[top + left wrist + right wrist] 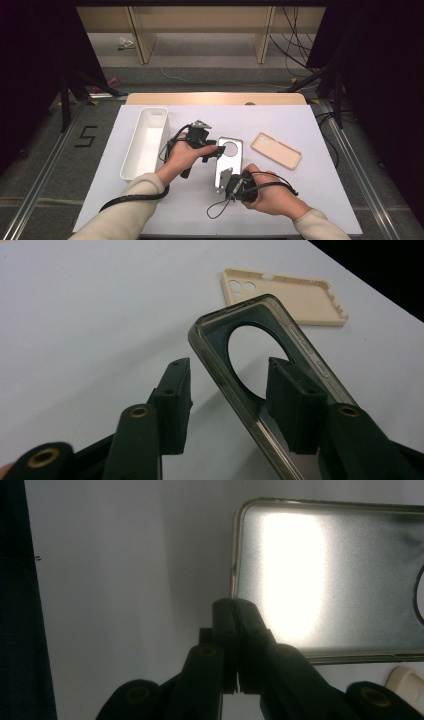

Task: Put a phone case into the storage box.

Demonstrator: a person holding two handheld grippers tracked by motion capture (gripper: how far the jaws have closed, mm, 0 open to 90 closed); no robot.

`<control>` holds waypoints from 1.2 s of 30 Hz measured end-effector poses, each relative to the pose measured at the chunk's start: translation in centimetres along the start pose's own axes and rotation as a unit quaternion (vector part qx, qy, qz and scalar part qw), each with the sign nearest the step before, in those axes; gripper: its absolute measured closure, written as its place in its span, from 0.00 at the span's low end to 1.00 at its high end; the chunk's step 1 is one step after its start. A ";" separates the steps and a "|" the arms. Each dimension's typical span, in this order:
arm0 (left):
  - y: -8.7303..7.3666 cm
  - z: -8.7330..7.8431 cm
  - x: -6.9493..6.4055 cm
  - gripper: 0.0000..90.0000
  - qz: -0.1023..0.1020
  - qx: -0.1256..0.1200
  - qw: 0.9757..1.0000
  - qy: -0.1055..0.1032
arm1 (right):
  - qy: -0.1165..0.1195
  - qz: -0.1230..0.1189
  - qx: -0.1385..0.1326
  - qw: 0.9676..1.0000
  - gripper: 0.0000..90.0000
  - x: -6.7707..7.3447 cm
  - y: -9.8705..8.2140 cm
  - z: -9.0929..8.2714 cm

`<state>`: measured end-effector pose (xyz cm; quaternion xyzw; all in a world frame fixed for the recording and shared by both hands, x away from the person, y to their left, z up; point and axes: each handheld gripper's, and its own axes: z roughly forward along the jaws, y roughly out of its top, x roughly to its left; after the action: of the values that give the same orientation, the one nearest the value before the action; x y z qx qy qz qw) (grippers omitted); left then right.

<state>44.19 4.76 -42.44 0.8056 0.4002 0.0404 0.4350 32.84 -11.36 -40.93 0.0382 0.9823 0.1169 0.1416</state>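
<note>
Here, clear smoky phone case (260,370) lifted between both tongs, right gripper (235,611) clamped tight on its corner rim, left gripper (227,385) straddling its side wall, not yet pressing, beige phone case (295,297) lying beyond on white table (90,315).

A white table (300,120) has a long white box (145,142) on its left side. The box lies with its open side up. On the right lies a peach phone case (276,150), flat with its hollow side up. Past the table is a grey floor (210,75) with black cables (295,50) on it.
</note>
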 end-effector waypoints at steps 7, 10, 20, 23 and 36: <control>0.3 0.0 0.2 0.63 -0.005 -0.002 1.000 0.004 | -0.002 -0.002 -0.001 1.000 0.99 0.0 0.0 0.0; 0.3 0.0 0.4 0.64 -0.012 0.001 1.000 0.008 | -0.003 0.000 0.001 1.000 0.99 0.1 0.1 0.0; 0.4 0.2 0.5 0.72 -0.034 0.014 0.999 0.004 | -0.003 -0.004 0.001 1.000 0.99 0.1 0.1 0.2; 0.5 0.2 0.5 0.75 -0.042 0.017 0.999 0.005 | -0.004 -0.008 0.004 1.000 0.99 0.1 0.1 0.2; 0.7 -0.1 0.1 0.91 -0.061 0.016 0.998 0.009 | -0.005 -0.009 0.008 1.000 0.99 0.3 0.2 0.5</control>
<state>44.63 4.74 -41.88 0.7861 0.4530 0.0147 0.4202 32.69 -10.99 -41.38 0.0314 0.9828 0.1072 0.1471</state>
